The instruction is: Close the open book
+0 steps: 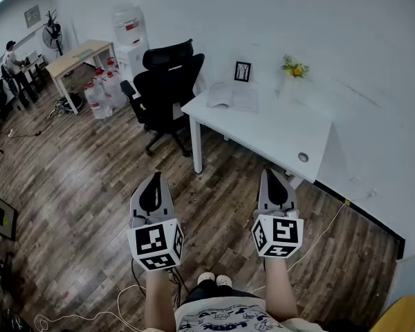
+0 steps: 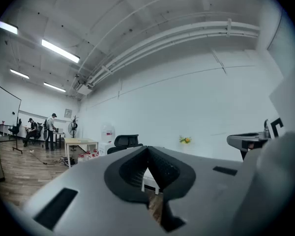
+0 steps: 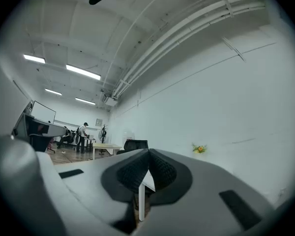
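An open book (image 1: 232,96) lies flat on the far part of the white table (image 1: 277,133), near the wall. Both grippers are held level over the wooden floor, well short of the table. My left gripper (image 1: 154,183) is shut, its black pads meeting with nothing between them (image 2: 147,168). My right gripper (image 1: 274,179) is also shut and empty (image 3: 148,170). In both gripper views the table shows only as a sliver between the pads; the book is hidden there.
A black office chair (image 1: 167,85) stands at the table's left end. A small picture frame (image 1: 243,70) and a flower pot (image 1: 294,68) sit against the wall. Water bottles (image 1: 100,92), a dispenser (image 1: 130,37) and a wooden desk (image 1: 79,56) stand at far left. Cables (image 1: 117,299) trail near my feet.
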Available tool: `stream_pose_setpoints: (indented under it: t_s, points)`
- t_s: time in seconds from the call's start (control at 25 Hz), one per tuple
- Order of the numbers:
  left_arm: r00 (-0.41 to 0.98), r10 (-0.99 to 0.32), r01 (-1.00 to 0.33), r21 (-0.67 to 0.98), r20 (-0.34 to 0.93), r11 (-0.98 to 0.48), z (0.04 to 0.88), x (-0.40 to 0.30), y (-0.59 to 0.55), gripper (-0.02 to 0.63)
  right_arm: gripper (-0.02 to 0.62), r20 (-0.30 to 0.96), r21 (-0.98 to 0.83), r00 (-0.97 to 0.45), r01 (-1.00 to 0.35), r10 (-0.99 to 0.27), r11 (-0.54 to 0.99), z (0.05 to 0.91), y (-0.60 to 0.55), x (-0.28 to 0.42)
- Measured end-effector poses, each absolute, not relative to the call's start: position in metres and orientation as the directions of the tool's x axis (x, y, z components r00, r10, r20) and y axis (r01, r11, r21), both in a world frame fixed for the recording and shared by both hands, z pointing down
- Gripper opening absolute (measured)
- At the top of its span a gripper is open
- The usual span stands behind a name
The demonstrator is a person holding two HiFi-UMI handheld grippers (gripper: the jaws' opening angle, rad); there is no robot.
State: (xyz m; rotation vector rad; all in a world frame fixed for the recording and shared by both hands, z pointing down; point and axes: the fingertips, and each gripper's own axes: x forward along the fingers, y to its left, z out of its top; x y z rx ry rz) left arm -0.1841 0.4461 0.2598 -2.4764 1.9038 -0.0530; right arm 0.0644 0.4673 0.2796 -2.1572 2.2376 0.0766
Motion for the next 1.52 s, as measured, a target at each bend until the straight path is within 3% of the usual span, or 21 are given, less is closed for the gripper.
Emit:
stream_pose_setpoints:
  t_s: [0.84,0.92,1.04,1.52]
  points:
    - [0.258,-0.966,-0.965,-0.035,0.018,-0.259,0.264,-0.209,0.420,0.023,0.035,-0.068,0.019,-0.059,-0.998,-0.996,0.057,0.278,0.437,0.035]
    - [0.264,-0.964,-0.964,-0.036,0.017,-0.264,0.265,-0.214,0.415,0.023,0.051,-0.073,0.012,-0.060,-0.998,-0.996,0.059,0.278,0.433,0.029]
    - [0.270,-0.963,-0.962,-0.034,0.017,-0.270,0.269,-0.220,0.408,0.023,0.131,-0.076,0.002,-0.073,-0.997,-0.994,0.073,0.280,0.425,0.019]
    - [0.266,-0.962,-0.963,-0.024,0.059,-0.268,0.289,-0.223,0.362,0.023,0.166,-0.038,-0.011,-0.070,-0.997,-0.997,0.071,0.297,0.381,0.021]
